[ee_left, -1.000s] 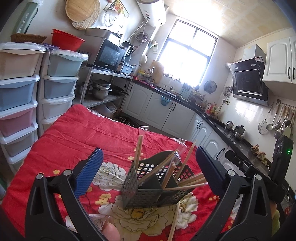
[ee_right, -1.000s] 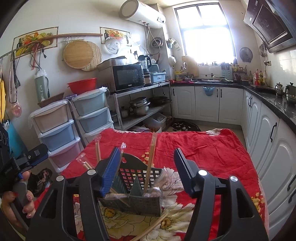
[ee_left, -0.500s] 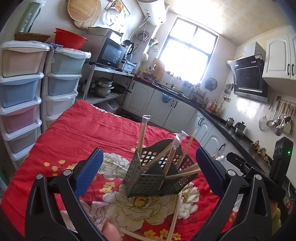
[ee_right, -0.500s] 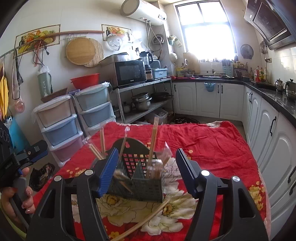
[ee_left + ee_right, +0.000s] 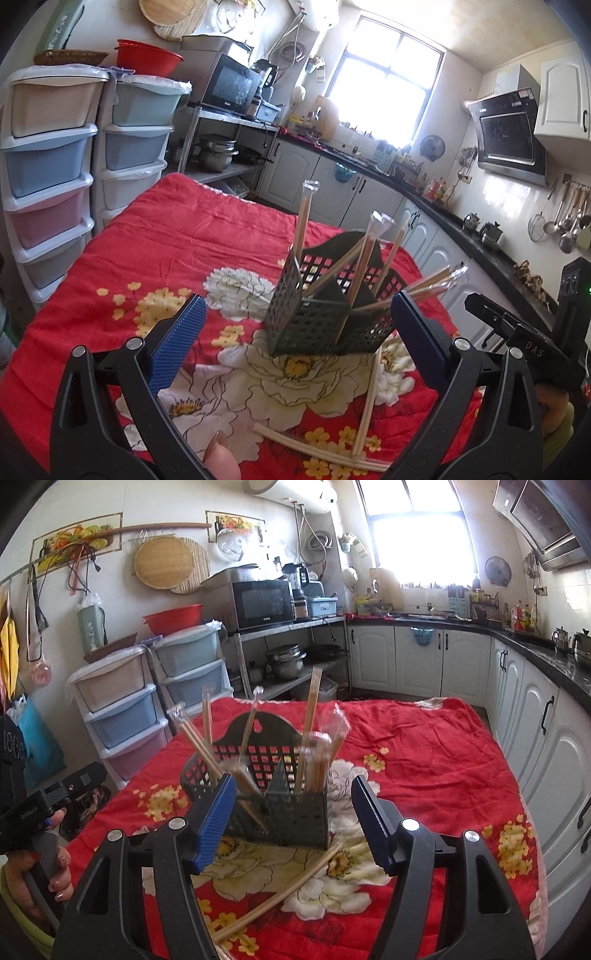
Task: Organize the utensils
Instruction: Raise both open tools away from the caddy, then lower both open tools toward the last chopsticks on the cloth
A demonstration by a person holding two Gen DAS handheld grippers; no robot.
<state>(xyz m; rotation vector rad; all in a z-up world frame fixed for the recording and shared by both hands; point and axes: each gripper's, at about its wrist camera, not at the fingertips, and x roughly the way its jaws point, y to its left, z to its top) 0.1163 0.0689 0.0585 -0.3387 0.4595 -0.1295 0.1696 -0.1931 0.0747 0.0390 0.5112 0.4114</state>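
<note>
A dark perforated utensil caddy [image 5: 325, 314] [image 5: 284, 812] stands on the red flowered tablecloth [image 5: 155, 258] [image 5: 436, 753], holding several wrapped chopstick pairs [image 5: 304, 218] [image 5: 312, 701] that lean at different angles. Two more wrapped pairs lie loose on the cloth in front of it [image 5: 365, 406] [image 5: 280, 893]. My left gripper [image 5: 295, 339] hovers open just short of the caddy, nothing between its blue pads. My right gripper [image 5: 293, 819] is open too, its pads flanking the caddy's near side without touching it.
Stacked plastic drawer units [image 5: 48, 155] [image 5: 122, 709] stand left of the table. A metal shelf with a microwave [image 5: 264, 603] and pots is behind. White cabinets under a dark counter [image 5: 535, 642] run along the right. A hand [image 5: 55, 867] holds the other gripper's handle at the left edge.
Both grippers have sunk and tilted further down, so the caddy sits higher in each view and the loose chopsticks on the cloth have come into sight. The jaws stay open.
</note>
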